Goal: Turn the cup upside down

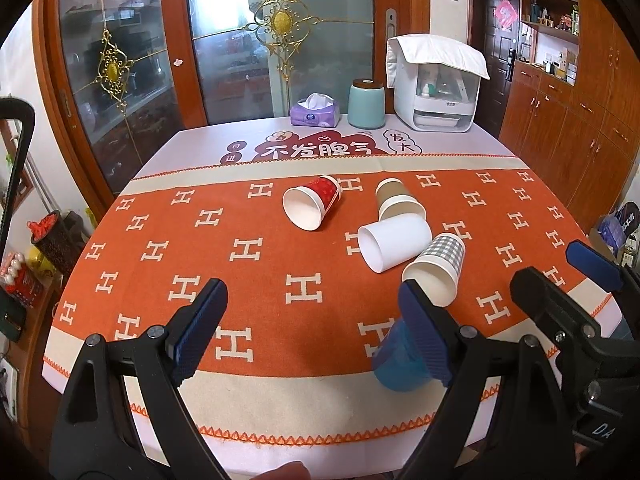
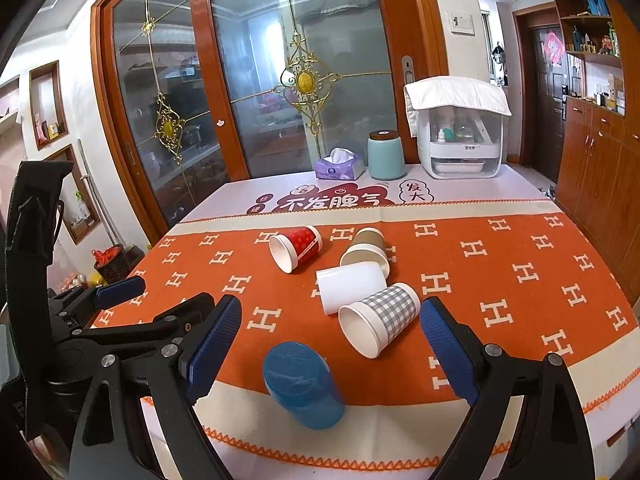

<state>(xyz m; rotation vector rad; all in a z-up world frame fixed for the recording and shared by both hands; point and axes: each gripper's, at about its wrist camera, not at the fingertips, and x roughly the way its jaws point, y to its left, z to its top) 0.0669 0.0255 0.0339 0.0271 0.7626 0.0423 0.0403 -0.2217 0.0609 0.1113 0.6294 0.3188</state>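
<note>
Several cups lie on the orange cloth (image 1: 256,248). A red cup (image 1: 314,206) (image 2: 298,247), a white cup (image 1: 394,245) (image 2: 352,285) and a grey checked cup (image 1: 438,268) (image 2: 382,318) lie on their sides, mouths toward me. A brown cup (image 1: 398,200) (image 2: 366,250) lies behind the white one. A blue cup (image 2: 302,386) stands upside down near the front edge; in the left wrist view (image 1: 396,360) my finger partly hides it. My left gripper (image 1: 316,328) is open and empty above the front of the table. My right gripper (image 2: 330,344) is open and empty, with the blue cup between its fingers' lines.
At the table's far end stand a purple tissue box (image 1: 315,112), a teal canister (image 1: 366,104) and a white appliance (image 1: 436,92) with a cloth on top. Glass sliding doors stand behind the table. Wooden cabinets (image 1: 568,132) line the right wall.
</note>
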